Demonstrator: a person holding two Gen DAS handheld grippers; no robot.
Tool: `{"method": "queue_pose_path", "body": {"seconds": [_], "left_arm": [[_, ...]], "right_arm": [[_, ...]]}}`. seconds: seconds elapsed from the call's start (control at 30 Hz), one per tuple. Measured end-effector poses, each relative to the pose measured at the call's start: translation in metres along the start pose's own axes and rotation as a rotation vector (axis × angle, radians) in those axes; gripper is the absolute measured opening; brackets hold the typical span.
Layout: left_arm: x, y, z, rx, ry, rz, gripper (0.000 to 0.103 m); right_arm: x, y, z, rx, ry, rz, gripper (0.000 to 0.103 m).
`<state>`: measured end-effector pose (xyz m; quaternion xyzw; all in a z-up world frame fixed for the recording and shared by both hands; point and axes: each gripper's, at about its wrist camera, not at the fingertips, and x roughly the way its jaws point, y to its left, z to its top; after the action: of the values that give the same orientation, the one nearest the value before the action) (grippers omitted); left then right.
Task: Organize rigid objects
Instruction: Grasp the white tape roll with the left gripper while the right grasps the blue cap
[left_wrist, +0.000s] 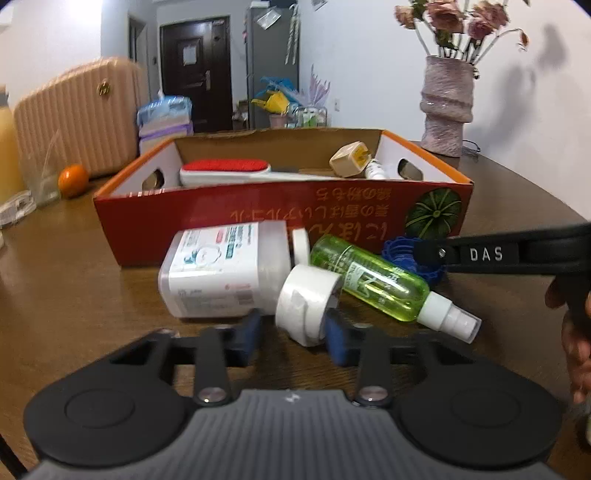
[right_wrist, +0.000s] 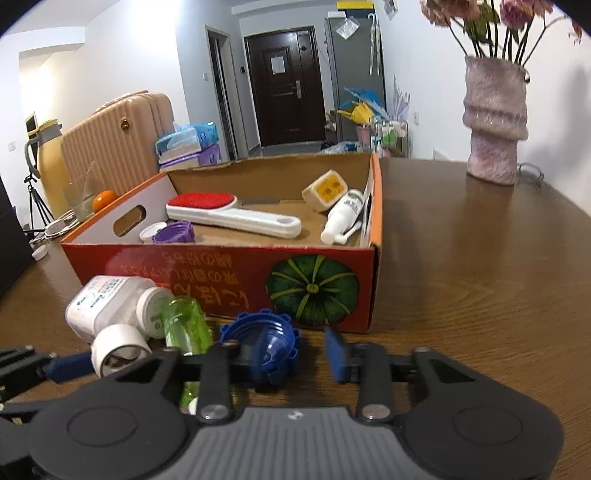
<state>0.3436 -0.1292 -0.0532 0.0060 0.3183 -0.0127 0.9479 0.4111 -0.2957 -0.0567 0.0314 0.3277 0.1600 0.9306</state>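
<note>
Two hand-held grippers point down at a slant over a brown wooden table (right_wrist: 480, 277), at 6 o'clock of a red cardboard box (right_wrist: 229, 269). The left gripper (left_wrist: 293, 334) has its blue pads on either side of a white tape roll (left_wrist: 306, 304); whether they press it cannot be told. The right gripper (right_wrist: 291, 354) has a blue toothed cap (right_wrist: 264, 343) between its fingers, the right pad standing clear of it; its left pad is hidden. Part of a hand (left_wrist: 576, 332) shows at 3 o'clock in the left view.

On the table, three more items lie at the box's near wall: one white jar (left_wrist: 221, 273) on its side, its white lid (left_wrist: 301, 245) and one green spray bottle (left_wrist: 373, 280).

Inside the box are one red-faced lint brush (right_wrist: 232, 214), one cream plug (right_wrist: 325, 190), one white spray bottle (right_wrist: 341, 216), one purple cap (right_wrist: 173, 232) and one white cap (right_wrist: 151, 232).

Behind, at 1 o'clock, stands one pink vase (right_wrist: 495, 118) of flowers; at 10 o'clock, one orange (left_wrist: 73, 180) and a beige suitcase (left_wrist: 77, 114). A dark door (right_wrist: 288, 88) closes the room.
</note>
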Motion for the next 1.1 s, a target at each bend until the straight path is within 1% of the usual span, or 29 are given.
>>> {"method": "queue_pose_path", "body": {"seconds": [0.03, 0.07, 0.1, 0.13, 0.17, 0.3, 0.4, 0.57, 0.7, 0.77, 0.87, 1.0, 1.1], "left_arm": [[0.000, 0.003, 0.000, -0.020, -0.001, -0.007, 0.025], [-0.001, 0.006, 0.000, -0.034, -0.007, -0.006, 0.022], [-0.003, 0.007, 0.000, -0.041, -0.014, -0.011, 0.019], [-0.005, 0.008, -0.001, -0.042, -0.023, -0.016, 0.009], [-0.010, 0.007, -0.003, -0.032, -0.041, -0.022, 0.007], [-0.033, 0.003, -0.008, 0.021, -0.114, -0.027, 0.007], [-0.055, 0.005, -0.014, 0.035, -0.161, -0.019, 0.007], [-0.103, 0.020, -0.029, 0.048, -0.286, 0.030, 0.007], [-0.137, 0.038, -0.040, 0.039, -0.347, 0.081, 0.007], [-0.153, 0.046, -0.046, 0.037, -0.375, 0.114, 0.007], [-0.173, 0.060, -0.056, 0.033, -0.386, 0.119, 0.007], [-0.196, 0.076, -0.067, 0.027, -0.395, 0.117, 0.007], [-0.215, 0.087, -0.073, 0.018, -0.429, 0.108, 0.007]], "right_arm": [[0.001, 0.000, -0.002, 0.001, 0.002, 0.001, 0.014], [0.002, 0.001, -0.004, 0.001, 0.006, 0.000, 0.009], [0.001, 0.000, -0.005, 0.011, 0.006, -0.004, 0.007], [0.000, -0.001, -0.007, 0.021, 0.003, -0.001, 0.007], [-0.002, -0.001, -0.008, 0.026, 0.002, 0.000, 0.006], [-0.019, 0.011, -0.013, -0.019, -0.024, -0.044, 0.006], [-0.037, 0.024, -0.022, -0.062, -0.061, -0.093, 0.006], [-0.080, 0.045, -0.043, -0.078, -0.119, -0.152, 0.006], [-0.124, 0.071, -0.058, -0.085, -0.199, -0.183, 0.005], [-0.145, 0.085, -0.066, -0.071, -0.246, -0.176, 0.006], [-0.173, 0.109, -0.083, -0.044, -0.302, -0.153, 0.005], [-0.193, 0.136, -0.102, -0.044, -0.317, -0.112, 0.005], [-0.206, 0.153, -0.109, -0.064, -0.337, -0.127, 0.005]]}}
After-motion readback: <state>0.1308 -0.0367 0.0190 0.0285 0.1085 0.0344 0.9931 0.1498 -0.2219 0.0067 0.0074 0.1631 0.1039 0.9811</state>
